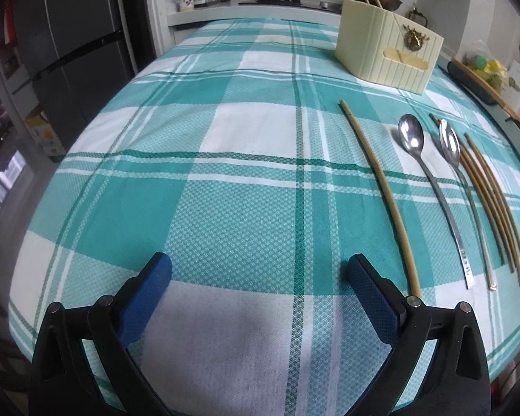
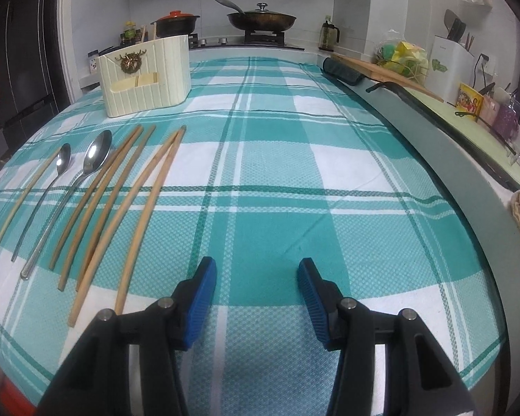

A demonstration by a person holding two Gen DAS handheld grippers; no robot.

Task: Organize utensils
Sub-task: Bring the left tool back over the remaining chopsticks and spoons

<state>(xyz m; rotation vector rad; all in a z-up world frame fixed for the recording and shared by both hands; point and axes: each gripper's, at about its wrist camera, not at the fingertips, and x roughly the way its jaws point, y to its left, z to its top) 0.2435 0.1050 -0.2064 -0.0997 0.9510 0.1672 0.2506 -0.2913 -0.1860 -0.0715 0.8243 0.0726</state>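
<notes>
Both the left gripper (image 1: 258,270) and the right gripper (image 2: 256,277) hang spread and empty over the tablecloth (image 2: 294,159). Chopsticks (image 2: 97,201) and spoons (image 2: 93,159) lie near the front edge, before the holder (image 2: 145,76); best pinch one chopstick mid-length.

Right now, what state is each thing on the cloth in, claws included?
Left claw: open, empty, above bare cloth.
Right claw: open, empty.
Cream holder: upright; two sticks already inside.
Two spoons: flat, bowls up, bowls toward the holder.
Lone chopstick: flat, apart from the rest.
Four chopsticks: flat, side by side.
</notes>
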